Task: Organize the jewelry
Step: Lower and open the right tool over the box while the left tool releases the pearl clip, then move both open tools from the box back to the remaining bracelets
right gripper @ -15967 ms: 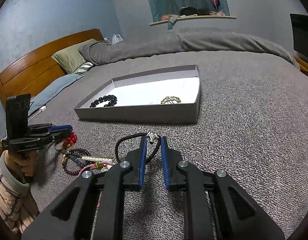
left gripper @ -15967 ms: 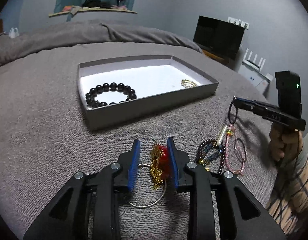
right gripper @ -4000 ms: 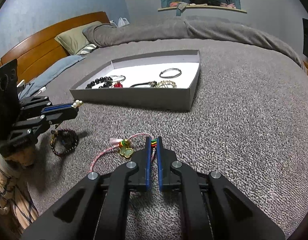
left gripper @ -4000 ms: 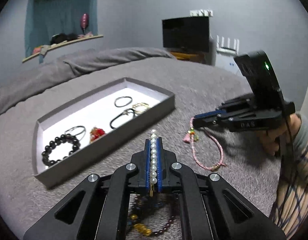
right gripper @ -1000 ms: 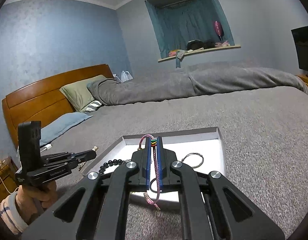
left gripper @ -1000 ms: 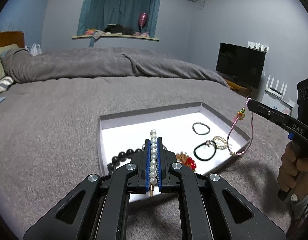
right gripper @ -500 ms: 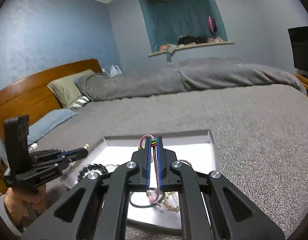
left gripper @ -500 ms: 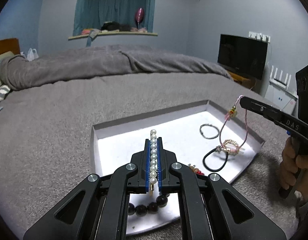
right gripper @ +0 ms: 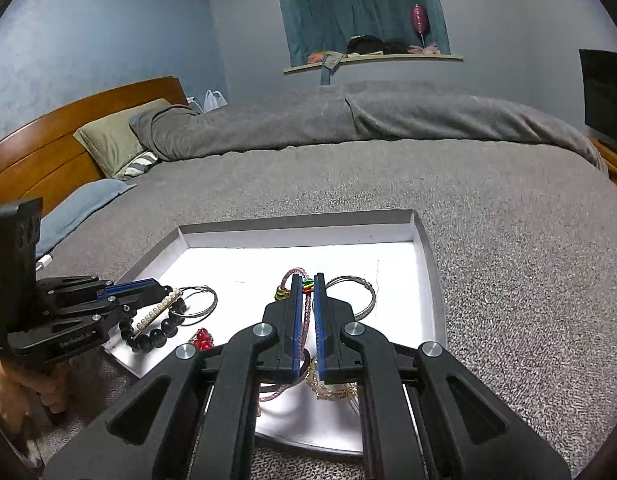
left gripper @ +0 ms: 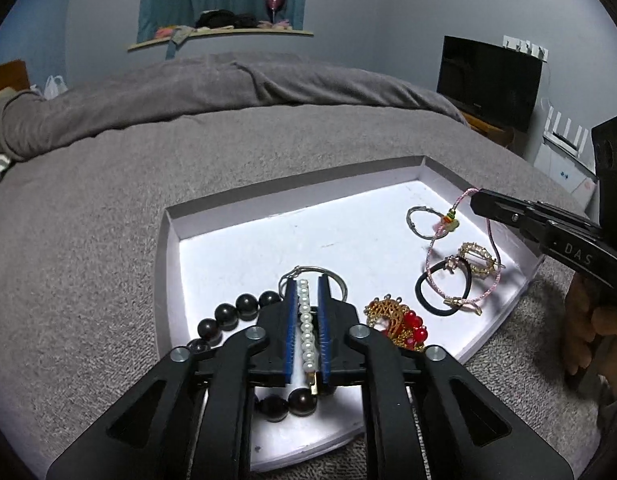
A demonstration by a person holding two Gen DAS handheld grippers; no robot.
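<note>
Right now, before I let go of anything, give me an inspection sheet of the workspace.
Surface: grey bedspread, with the grey tray lying on it.
Job's things: in the tray, black bead bracelet, two silver rings, black hair tie, gold clip, gold-and-red ornament.
Clutter: nothing seen on the bedspread around the tray.
Grippers: left gripper over the tray, jaws just opening, pearl bar clip between them; right gripper shut on pink cord bracelet, which hangs into the tray.
Cables: nothing seen.
Surroundings: pillows, wooden headboard, dark screen.
</note>
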